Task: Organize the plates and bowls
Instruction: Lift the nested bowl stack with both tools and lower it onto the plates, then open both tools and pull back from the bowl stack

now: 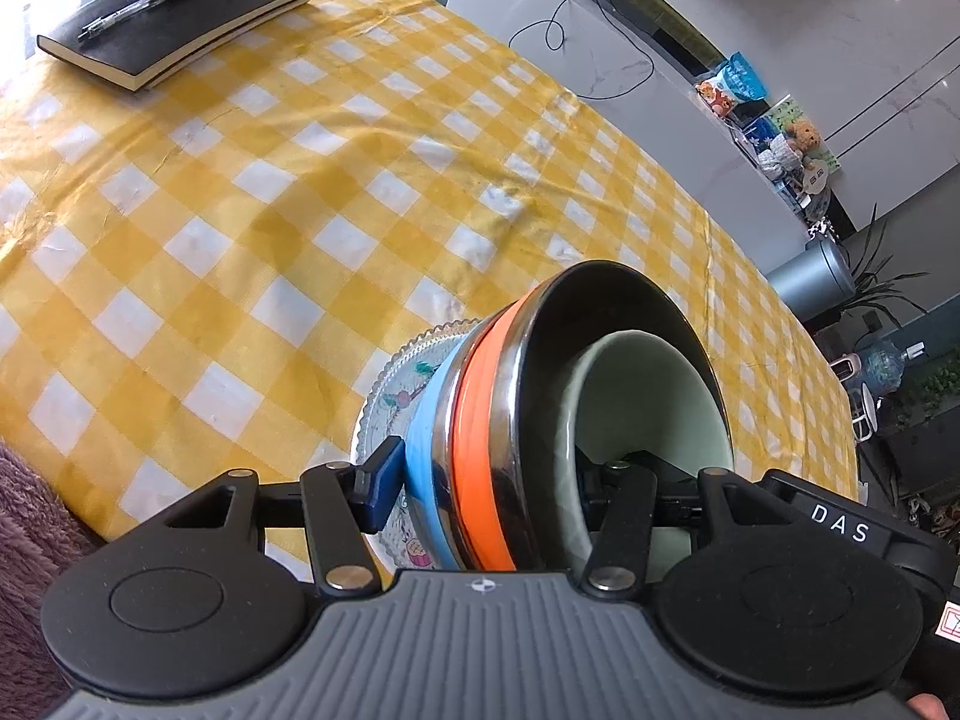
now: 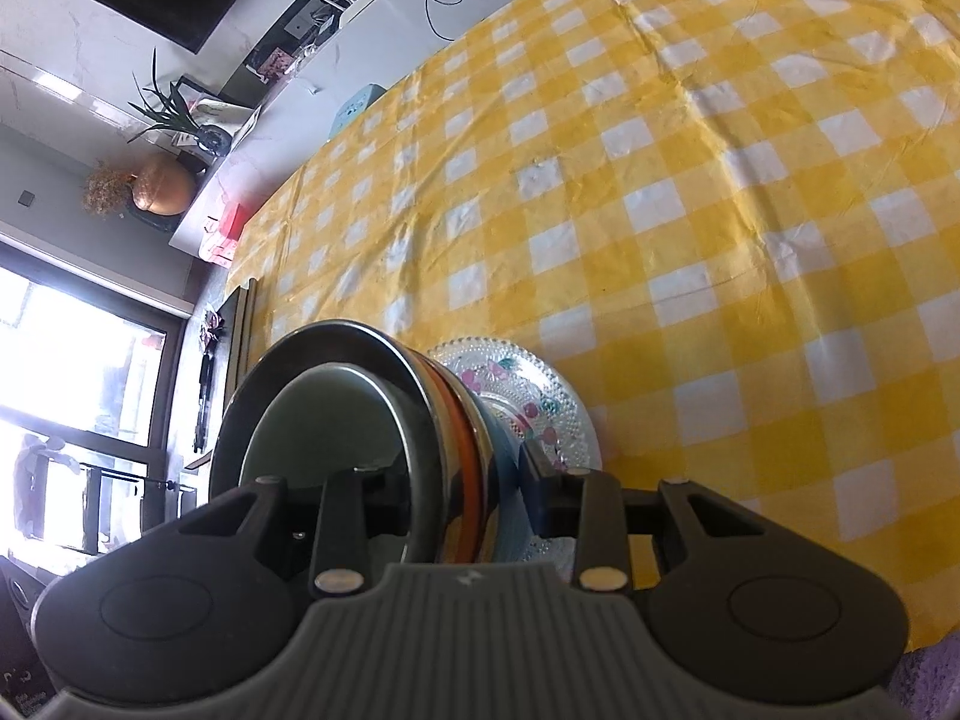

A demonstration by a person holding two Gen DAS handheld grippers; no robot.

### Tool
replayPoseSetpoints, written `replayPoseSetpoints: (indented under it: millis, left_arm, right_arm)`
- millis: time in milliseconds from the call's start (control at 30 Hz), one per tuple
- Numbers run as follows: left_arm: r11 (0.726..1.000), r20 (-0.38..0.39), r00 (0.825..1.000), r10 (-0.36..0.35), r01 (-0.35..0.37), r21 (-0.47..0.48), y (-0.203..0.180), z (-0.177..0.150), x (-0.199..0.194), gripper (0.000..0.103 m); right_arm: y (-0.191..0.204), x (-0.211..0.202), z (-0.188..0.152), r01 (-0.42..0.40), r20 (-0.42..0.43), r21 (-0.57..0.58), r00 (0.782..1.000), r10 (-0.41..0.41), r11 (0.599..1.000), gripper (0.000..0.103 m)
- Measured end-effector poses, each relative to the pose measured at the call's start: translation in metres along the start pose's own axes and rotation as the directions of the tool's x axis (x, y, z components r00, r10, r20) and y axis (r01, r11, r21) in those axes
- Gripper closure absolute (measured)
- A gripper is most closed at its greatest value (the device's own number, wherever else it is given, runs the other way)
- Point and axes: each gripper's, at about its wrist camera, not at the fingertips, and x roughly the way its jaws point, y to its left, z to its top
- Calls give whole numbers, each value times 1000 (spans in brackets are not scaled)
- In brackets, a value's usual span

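Observation:
A nested stack is gripped from both sides over the yellow checked tablecloth (image 1: 240, 210). It is made of a patterned glass plate (image 1: 390, 414), a blue bowl (image 1: 423, 456), an orange steel-rimmed bowl (image 1: 480, 450) and a pale green bowl (image 1: 648, 414) innermost. My left gripper (image 1: 516, 468) is shut on the stack, one finger under the plate and the other inside the green bowl. The right gripper (image 2: 453, 474) clamps the opposite rim the same way, one finger inside the green bowl (image 2: 324, 426) and one against the glass plate (image 2: 540, 396).
A black notebook (image 1: 174, 24) with a pen (image 1: 138, 6) on it lies at the table's far left corner. Purple fuzzy fabric (image 1: 24, 540) sits at the near left edge. A cable (image 1: 600, 48) trails on the floor beyond the table.

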Motion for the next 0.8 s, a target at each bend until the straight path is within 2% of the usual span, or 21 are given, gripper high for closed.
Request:
replayPoseSetpoints:
  millis: [233,367,467,567,633,800]
  left_arm:
    - [999,-10,999,-46,45,-29,7,1,6,43]
    - [998,-7,999,-52,51,-28,8,2,7,43]
    - [999,1,999,-41,41,-14,5,1,6,43]
    - [1000,28,999,-27,27,7,2,1,3,42]
    - [999,53,998,-23,21,26,-1,1,0,37]
    - [997,112,994,-3,-5,75,-8,2,-13,33]
  right_arm:
    - [9,2,3,31,31,-44,999,-29,999,66]
    - [6,3,4,-5,28,-37,1000,6,999,57]
    - [4,4,3,-15,30,-33,999,16,999,56]
    - [2,4,2,-27,30,-26,999,28,999,49]
    - [2,2,2,-25,39,-26,999,26,999,46]
    - [1,-6,0,-16,74,-39,997,19,999,45]
